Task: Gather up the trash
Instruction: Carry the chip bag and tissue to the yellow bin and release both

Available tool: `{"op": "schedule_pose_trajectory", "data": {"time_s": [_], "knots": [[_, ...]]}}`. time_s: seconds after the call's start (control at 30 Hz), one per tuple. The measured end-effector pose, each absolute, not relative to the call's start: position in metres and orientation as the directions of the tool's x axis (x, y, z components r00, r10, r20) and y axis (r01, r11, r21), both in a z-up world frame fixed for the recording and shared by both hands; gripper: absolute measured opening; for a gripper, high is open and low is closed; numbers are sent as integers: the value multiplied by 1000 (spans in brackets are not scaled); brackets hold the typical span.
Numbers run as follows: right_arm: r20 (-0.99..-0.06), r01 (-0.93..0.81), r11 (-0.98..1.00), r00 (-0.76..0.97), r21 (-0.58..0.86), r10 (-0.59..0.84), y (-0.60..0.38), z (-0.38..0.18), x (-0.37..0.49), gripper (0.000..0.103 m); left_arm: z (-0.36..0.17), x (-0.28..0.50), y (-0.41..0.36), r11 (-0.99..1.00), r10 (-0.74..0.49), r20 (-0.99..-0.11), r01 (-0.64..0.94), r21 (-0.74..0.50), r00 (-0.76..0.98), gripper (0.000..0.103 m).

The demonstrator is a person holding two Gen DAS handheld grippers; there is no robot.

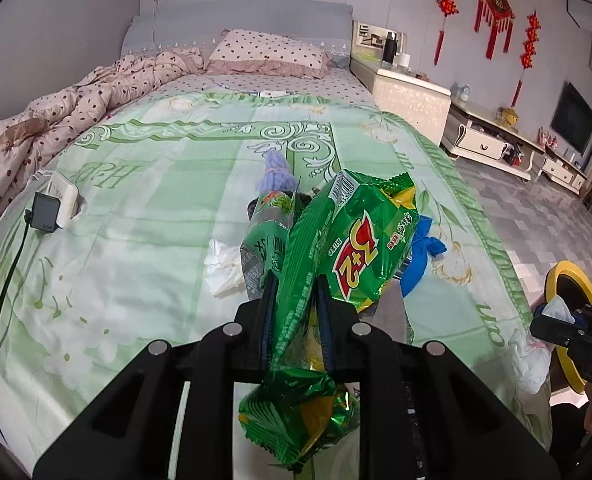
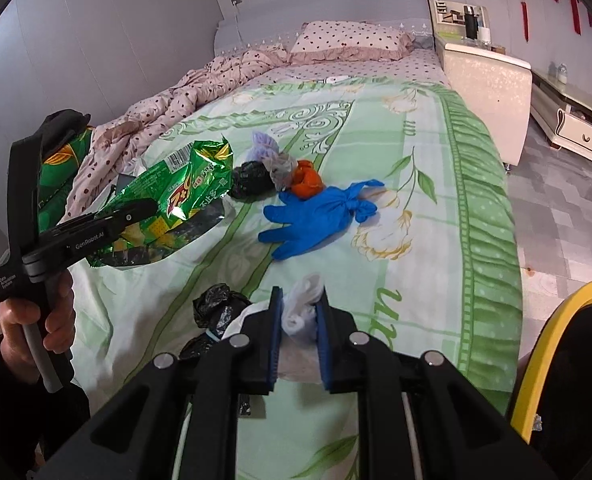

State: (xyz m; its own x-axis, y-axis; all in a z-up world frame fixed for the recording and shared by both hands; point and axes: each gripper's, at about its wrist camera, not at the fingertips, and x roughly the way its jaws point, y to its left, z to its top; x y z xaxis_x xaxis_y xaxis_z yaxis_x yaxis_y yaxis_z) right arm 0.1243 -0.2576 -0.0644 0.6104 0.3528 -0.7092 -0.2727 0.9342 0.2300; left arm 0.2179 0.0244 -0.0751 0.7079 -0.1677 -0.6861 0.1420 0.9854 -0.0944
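**Both grippers loaded, bin run looks like it's up next**

Starting at the tips: the left gripper [image 1: 296,292] is pinched tight on a green snack wrapper [image 1: 360,236], which sticks up crumpled between the pads and also hangs out the back toward the camera. From the right wrist view you can see it dangling clear of the bedspread, so it's lifted, not dragging. The right gripper [image 2: 299,320] is clamped on a wad of white tissue [image 2: 302,304], pads squeezing it from both sides.

Moving outward, plenty is left on the green bedspread [image 2: 416,264]: a blue glove [image 2: 316,216] knotted at the cuff, an orange scrap [image 2: 306,180], a grey one and a black one just beside it, plus a lilac knitted thing behind them. Closer in, a black crumpled bag [image 2: 215,306] sits just left of the right gripper, and the left view shows another white tissue [image 1: 223,268] lying flat on the bed.

The yellow-rimmed bin [image 2: 552,344] sits off the right edge of the bed, close to the right gripper.

My read: this is the carry step for 2 pieces at once. Next move needs both hands swung over that rim before letting go. The wrapper is light and floppy, so it could snag on the rim.
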Motion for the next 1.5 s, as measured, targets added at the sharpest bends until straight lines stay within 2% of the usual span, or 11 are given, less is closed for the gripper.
{"op": "schedule_pose_trajectory", "data": {"time_s": [0.43, 0.83, 1.13, 1.5], "knots": [[-540, -240, 942, 773, 236, 333, -313, 34, 68, 15, 22, 163, -18, 972, -236, -567, 204, -120, 790, 18], [-434, -105, 971, 880, 216, 191, -400, 96, 26, 15, 84, 129, -116, 923, -378, -495, 357, -142, 782, 18], [-422, 28, 972, 903, 232, 75, -471, 96, 8, 15, 97, 123, -206, 874, -468, -499, 467, -137, 729, 18], [-506, 168, 946, 863, 277, -5, -541, 39, 11, 15, 40, 135, -317, 819, -510, -606, 560, -126, 610, 18]]}}
